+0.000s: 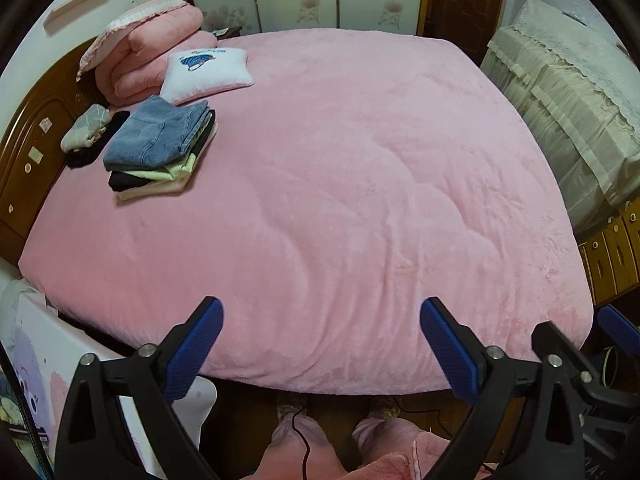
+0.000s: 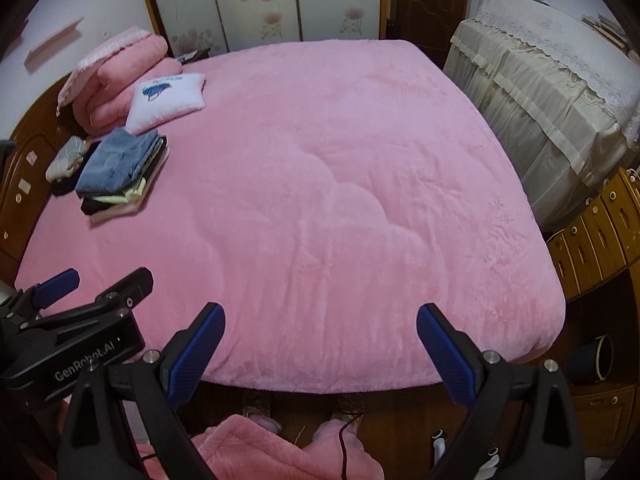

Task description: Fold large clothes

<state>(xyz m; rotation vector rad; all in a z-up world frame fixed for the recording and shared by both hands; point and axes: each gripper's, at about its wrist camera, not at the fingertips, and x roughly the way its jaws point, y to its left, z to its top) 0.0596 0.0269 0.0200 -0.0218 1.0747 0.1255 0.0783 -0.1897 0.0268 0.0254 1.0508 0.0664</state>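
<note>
Hovering left gripper [image 1: 320, 344] over bed [image 1: 340, 200], right view only — its branded side

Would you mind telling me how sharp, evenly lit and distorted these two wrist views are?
Left wrist view: sharp in the middle, the pink bedspread evenly lit without glare, its edges bowed by the fisheye, corners black. Right wrist view: same bowing, the folded clothes stack slightly soft, the floor under the bed dark.
</note>
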